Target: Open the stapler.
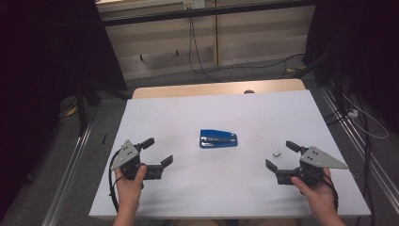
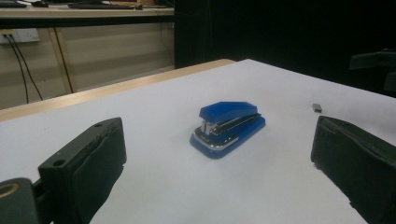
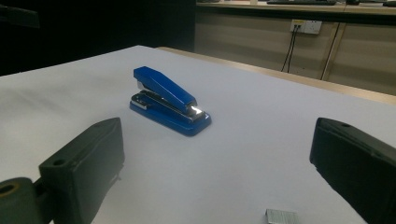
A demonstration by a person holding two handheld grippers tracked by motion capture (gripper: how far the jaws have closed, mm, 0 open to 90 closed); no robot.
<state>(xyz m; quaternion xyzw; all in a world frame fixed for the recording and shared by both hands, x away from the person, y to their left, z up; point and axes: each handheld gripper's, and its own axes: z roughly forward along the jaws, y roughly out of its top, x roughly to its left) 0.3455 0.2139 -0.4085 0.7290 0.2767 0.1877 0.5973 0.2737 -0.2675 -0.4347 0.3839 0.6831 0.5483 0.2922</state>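
Left claw (image 1: 156, 151): jaws spread wide, released, nothing between them. It sits low over the surface (image 1: 188, 113) at the near left, held by the person's left hand (image 1: 129, 181), and points inward toward the middle. Grey three-cornered plate on top, black cable trailing off the near edge.

Right claw (image 1: 278, 155): same story, jaws wide apart and empty, held in the right hand (image 1: 316, 190) at the near right, also aimed inward. Jaw pads are matte black, blocky, slightly rough-faced in both gripper views.

Just beside the right claw's far jaw lies a small strip of staples (image 1: 277, 153), grey metallic, flat on the surface, not touched by either jaw. It shows as a ridged silver block near the bottom of the right gripper view (image 3: 281, 216).

Between the two claws, well apart from both, sits the stapler (image 1: 218, 139): glossy blue plastic body, wedge-shaped top arm, chrome magazine showing underneath, flat blue base. Upright on its base near the middle of the surface, top arm raised a little at the front end (image 3: 140, 77), long axis running left to right in the high view.

The surface is a plain matte white sheet over a light wood tabletop; the wood edge shows along the far side. No containers on it.
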